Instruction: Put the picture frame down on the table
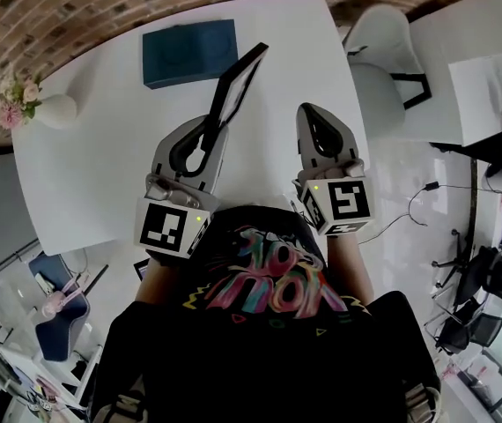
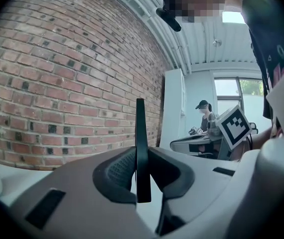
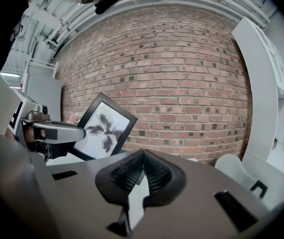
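Observation:
The picture frame (image 1: 240,82) is black with a white print and stands on edge over the white table (image 1: 101,174), leaning away from me. My left gripper (image 1: 211,129) is shut on its near lower corner. In the left gripper view the frame (image 2: 140,128) shows edge-on as a thin dark bar pinched between the pads. In the right gripper view the frame's face (image 3: 104,128) shows a dark flower print, with the left gripper (image 3: 47,133) holding its side. My right gripper (image 1: 317,117) hovers to the frame's right, shut with nothing in it (image 3: 143,158). The frame's lower edge is hidden.
A dark blue box (image 1: 189,51) lies at the table's far edge beside the frame. A white vase with pink flowers (image 1: 53,111) stands at the far left. A white chair (image 1: 383,60) is off the table's right side. A brick wall runs behind.

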A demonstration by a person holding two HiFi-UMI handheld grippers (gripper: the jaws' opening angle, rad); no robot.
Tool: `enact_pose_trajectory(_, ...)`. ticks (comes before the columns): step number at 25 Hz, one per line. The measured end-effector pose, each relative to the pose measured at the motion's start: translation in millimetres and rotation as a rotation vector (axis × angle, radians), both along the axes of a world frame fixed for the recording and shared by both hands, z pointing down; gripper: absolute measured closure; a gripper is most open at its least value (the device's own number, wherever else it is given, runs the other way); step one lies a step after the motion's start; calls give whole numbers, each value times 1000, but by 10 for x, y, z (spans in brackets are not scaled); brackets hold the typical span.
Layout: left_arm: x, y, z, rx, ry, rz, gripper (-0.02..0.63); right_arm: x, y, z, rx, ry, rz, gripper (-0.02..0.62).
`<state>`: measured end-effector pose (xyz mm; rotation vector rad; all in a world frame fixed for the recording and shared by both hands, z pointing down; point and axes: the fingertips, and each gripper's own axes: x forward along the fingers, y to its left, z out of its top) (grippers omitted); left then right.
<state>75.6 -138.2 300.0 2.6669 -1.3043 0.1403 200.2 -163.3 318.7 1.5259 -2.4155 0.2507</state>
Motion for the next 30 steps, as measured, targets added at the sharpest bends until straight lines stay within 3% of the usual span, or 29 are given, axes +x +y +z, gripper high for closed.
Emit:
enact_pose_trajectory(9,19,31,103,-39,25,32,526,-13,12,49,5,-11,25,577)
enact_pose_trajectory(19,207,16,401,-98,21,86,526,23,58,367,-62,9,11,577)
enact_pose_trajectory(30,365,67,1095,-266,23,121,526,34,143,814,-144,6,-1,577)
